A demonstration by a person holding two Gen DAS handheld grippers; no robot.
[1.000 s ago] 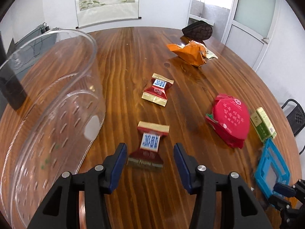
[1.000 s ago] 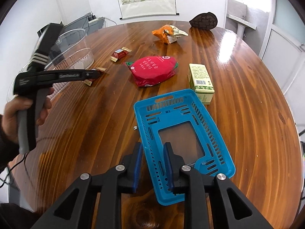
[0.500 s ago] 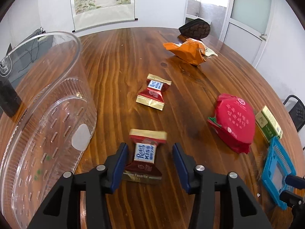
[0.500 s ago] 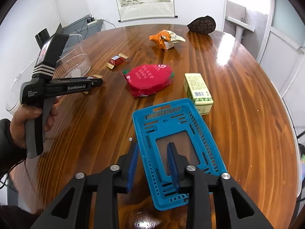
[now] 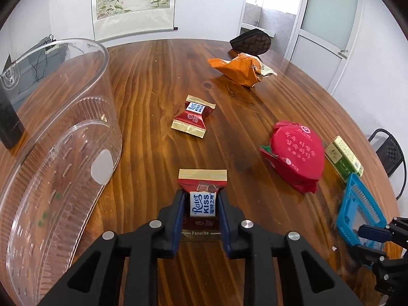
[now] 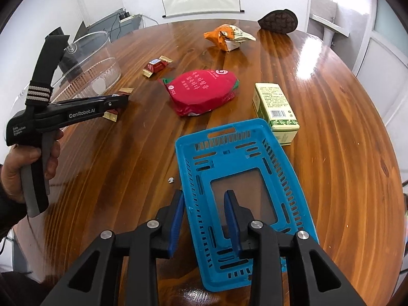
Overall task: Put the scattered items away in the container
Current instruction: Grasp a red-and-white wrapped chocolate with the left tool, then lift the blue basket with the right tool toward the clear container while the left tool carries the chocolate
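Left gripper [image 5: 203, 205] clamps 1 red-and-gold wrapped chocolate candy [image 5: 203, 202], long axis along its fingers; blue slotted plastic basket [image 5: 358, 210] lies well right, straddled by half-open right gripper [image 6: 205, 216].

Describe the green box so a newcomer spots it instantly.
Start at the blue basket under the right gripper. The green box lies by its far right corner, beside the red pouch: the only hard-edged carton, with a barcode.
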